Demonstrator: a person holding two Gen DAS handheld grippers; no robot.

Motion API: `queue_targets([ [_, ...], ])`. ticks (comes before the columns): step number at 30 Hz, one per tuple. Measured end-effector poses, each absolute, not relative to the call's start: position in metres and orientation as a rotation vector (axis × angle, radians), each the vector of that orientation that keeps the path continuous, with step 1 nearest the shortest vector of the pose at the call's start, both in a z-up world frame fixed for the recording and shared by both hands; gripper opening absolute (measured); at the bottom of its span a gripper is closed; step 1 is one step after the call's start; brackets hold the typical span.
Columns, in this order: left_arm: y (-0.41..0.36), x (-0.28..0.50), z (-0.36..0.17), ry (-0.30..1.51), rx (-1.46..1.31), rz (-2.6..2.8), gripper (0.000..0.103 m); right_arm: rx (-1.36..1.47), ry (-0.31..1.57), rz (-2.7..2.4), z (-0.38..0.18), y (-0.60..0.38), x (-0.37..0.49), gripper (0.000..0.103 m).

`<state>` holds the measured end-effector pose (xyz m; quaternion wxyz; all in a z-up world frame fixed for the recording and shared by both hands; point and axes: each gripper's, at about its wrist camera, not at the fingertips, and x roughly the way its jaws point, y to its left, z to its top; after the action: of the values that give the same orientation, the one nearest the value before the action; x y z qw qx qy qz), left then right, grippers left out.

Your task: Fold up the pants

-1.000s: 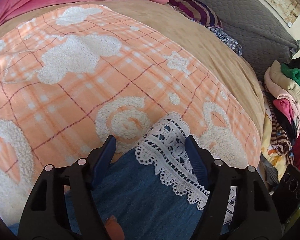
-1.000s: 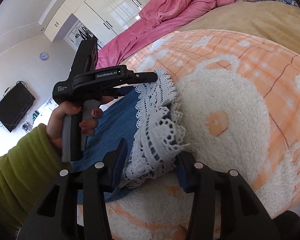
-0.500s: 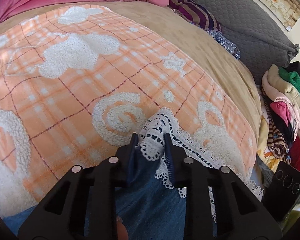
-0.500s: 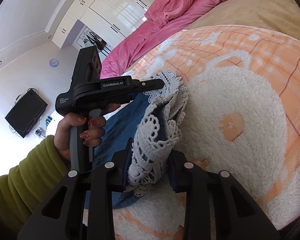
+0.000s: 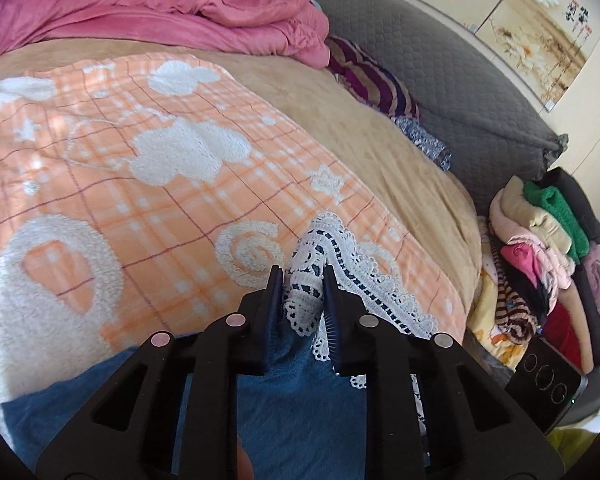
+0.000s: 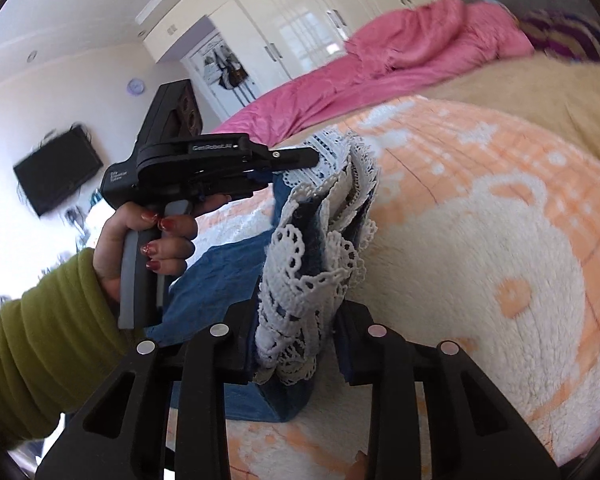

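Left tongs (image 5: 302, 280): jaws have just been closing and are now pinching the white lace hem (image 5: 324, 248) of the pants (image 5: 296, 412), the bunched lace squeezed between the two fingers.
Right tongs (image 6: 296, 320): jaws have narrowed too and are gripping another bunch of the same lace hem, which is spilling up out of them in folds.
Pants: blue denim with a lace trim, lying on the orange checked blanket (image 5: 148, 184) on the bed (image 5: 340, 120); the hem end is hanging lifted off the blanket between the two tongs, the rest trailing back toward the camera.
Hand (image 6: 148, 244): in the right view, wrapping around the grey grip of the left tool, green sleeve (image 6: 32, 340) showing at the wrist.
Behind: pink duvet (image 5: 160, 4) lying crumpled at the far side of the bed, grey headboard cushion (image 5: 440, 76) beside it.
Right of bed: clothes pile (image 5: 540, 232) sitting stacked in many colours.
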<state>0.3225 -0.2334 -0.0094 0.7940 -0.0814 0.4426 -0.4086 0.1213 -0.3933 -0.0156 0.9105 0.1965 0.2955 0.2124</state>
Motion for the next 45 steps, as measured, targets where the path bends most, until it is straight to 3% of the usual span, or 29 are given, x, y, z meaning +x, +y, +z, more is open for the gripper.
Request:
queue_targets([
  [11,-0.119,0.311,0.002,0.905,-0.242,-0.701,0.013,0.029,0.617,0.697,0.031,-0.247,0.135,0.028],
  [15,-0.075,0.294,0.0,0.883,-0.205,-0.56,0.021,-0.036,0.69,0.753,0.011,-0.214,0.136,0.028],
  [17,-0.053,0.281,-0.001,0.85,-0.226,-0.525,0.032,-0.048,0.746,0.774,0.0,-0.2,0.133,0.028],
  [24,0.005,0.259,-0.032,0.876,-0.491,-0.529,0.055,-0.142,0.809,0.787,-0.024,-0.173,0.115,0.031],
  [27,0.011,0.262,-0.042,0.919,-0.555,-0.534,0.059,-0.16,0.82,0.836,-0.023,-0.165,0.109,0.046],
  [28,0.013,0.262,-0.042,0.922,-0.561,-0.535,0.061,-0.156,0.829,0.866,-0.022,-0.165,0.107,0.057],
  [33,0.014,0.258,-0.05,0.969,-0.569,-0.533,0.064,-0.103,0.825,0.906,-0.012,-0.172,0.11,0.06],
  [38,0.01,0.254,-0.054,0.975,-0.585,-0.517,0.064,0.016,0.793,0.769,0.007,-0.212,0.137,0.076],
  [45,-0.001,0.26,-0.057,0.977,-0.592,-0.512,0.064,0.115,0.837,0.569,0.026,-0.259,0.212,0.085],
])
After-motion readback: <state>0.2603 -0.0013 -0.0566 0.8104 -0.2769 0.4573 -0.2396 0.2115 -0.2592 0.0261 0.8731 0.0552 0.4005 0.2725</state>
